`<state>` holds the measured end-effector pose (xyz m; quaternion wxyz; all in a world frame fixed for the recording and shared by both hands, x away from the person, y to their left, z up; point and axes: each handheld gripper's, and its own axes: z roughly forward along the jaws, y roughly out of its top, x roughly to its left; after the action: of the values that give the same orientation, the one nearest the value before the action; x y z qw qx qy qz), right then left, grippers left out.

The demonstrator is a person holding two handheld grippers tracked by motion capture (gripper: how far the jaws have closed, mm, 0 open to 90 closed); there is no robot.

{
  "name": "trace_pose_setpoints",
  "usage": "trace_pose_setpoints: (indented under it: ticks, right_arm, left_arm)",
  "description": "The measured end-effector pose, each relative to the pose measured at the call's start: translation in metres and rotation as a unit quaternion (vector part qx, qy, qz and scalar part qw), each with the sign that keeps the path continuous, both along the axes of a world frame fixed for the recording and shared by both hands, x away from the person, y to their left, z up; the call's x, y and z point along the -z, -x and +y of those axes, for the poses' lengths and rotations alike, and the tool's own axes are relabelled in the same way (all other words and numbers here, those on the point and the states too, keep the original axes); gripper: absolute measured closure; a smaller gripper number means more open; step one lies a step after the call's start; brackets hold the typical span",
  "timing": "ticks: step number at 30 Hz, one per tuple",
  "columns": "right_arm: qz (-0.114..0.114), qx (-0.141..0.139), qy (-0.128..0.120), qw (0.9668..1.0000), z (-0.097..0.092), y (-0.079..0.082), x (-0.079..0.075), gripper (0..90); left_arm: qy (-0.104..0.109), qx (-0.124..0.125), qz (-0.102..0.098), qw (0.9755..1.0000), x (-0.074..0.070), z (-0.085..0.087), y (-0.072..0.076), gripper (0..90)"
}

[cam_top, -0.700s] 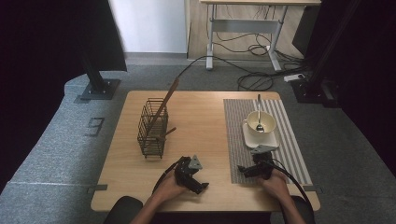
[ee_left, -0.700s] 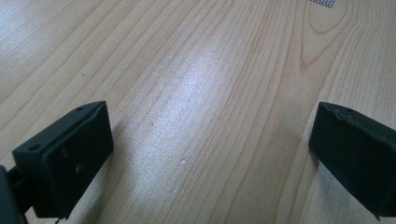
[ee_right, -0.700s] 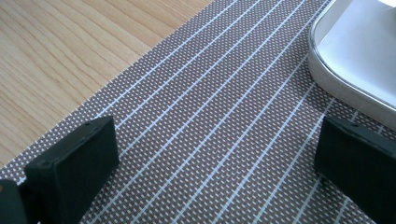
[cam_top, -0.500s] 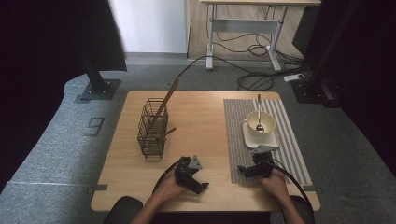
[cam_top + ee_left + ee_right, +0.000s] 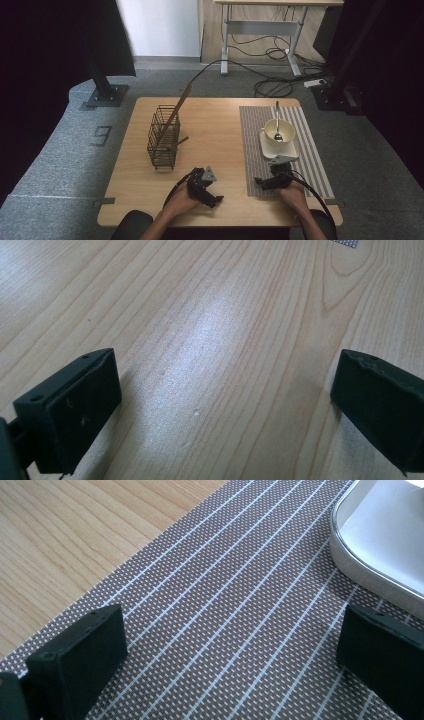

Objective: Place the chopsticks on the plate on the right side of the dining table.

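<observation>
No brand or label can be read; a "9"-like mark (image 5: 102,135) lies on the grey carpet (image 5: 50,165) left of the surface (image 5: 215,130). The surface is pale wood. On its right side lies a brown striped mat (image 5: 257,130) with a white saucer (image 5: 287,151), a cup (image 5: 280,131) and a spoon (image 5: 277,122) in the cup. A wire basket (image 5: 162,136) with a wooden stick (image 5: 177,107) stands to the left.

The left tool (image 5: 209,194) rests low over bare wood, jaws wide apart and empty. The right tool (image 5: 264,182) sits on the mat just beside the saucer, jaws wide apart, holding nothing.

Behind stand a desk (image 5: 260,20), floor cables (image 5: 272,90) and dark curtains (image 5: 45,50).
</observation>
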<state>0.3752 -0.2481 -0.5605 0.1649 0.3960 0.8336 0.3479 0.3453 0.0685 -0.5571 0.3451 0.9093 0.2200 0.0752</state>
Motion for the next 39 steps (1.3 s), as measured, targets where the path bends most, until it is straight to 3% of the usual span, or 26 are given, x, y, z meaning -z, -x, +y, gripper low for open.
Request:
trace_pose_setpoints:
  ticks: [15,25,39]
  right_arm:
    - [0.005,-0.009,-0.007,0.9999,-0.001,0.002,-0.006,0.6]
    - [0.012,-0.034,-0.001,0.9994,0.004,0.007,-0.019,0.3]
    - [-0.006,-0.064,-0.002,0.9979,0.014,0.013,-0.047,0.3]
  left_arm:
    - [0.000,0.000,0.000,1.0000,0.000,0.000,0.000,0.0]
    - [0.000,0.000,0.000,1.0000,0.000,0.000,0.000,0.0]
    - [-0.001,0.001,-0.001,1.0000,0.000,0.000,0.000,0.0]
